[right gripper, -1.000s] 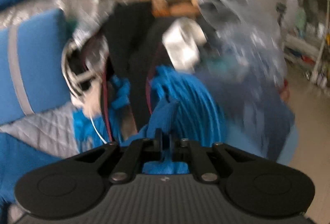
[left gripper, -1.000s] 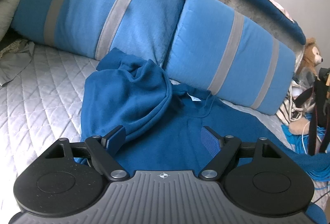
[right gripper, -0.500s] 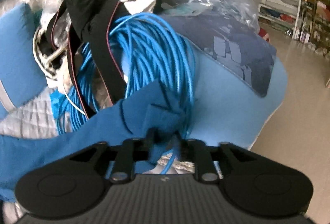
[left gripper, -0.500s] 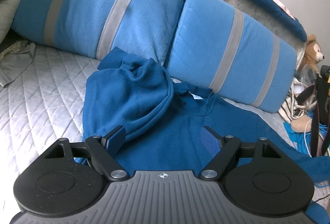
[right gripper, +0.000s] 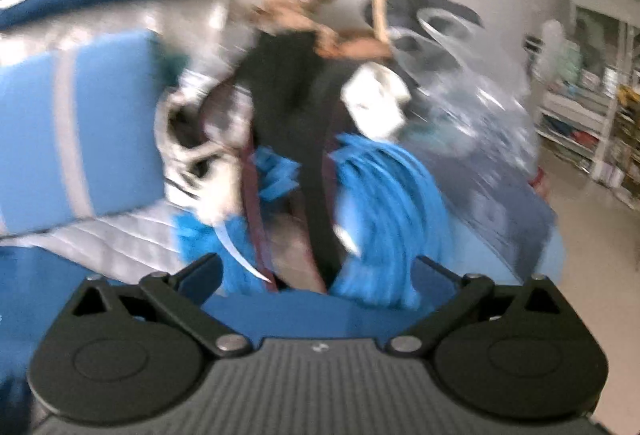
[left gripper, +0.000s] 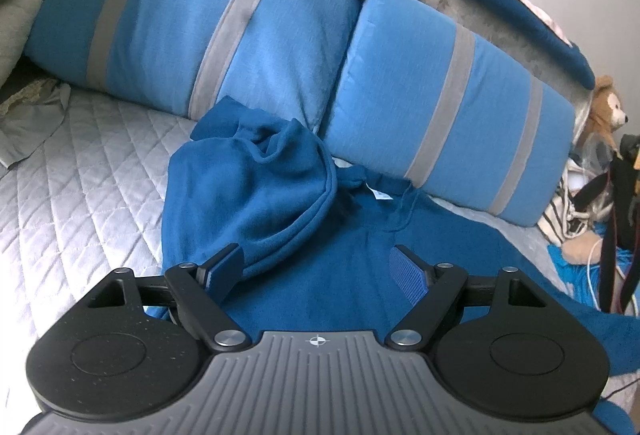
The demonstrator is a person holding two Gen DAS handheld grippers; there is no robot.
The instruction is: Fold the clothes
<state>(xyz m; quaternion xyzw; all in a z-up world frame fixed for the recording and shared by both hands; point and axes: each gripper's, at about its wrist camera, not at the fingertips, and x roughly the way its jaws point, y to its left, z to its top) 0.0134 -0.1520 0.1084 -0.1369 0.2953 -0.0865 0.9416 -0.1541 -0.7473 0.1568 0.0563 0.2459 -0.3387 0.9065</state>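
Blue sweatshirt [left gripper: 320, 275] lies chest-up on the bed [left gripper: 80, 175], one side bunched at 11 o'clock; both hand-held grippers, left [left gripper: 320, 267] and right [right gripper: 320, 275], gape wide, holding nothing, likely between grasps.

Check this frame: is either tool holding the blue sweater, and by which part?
Nothing is held. The left tool hangs open over the blue sweater, fingers apart with no cloth pinched. The right tool is open too, despite the blur.
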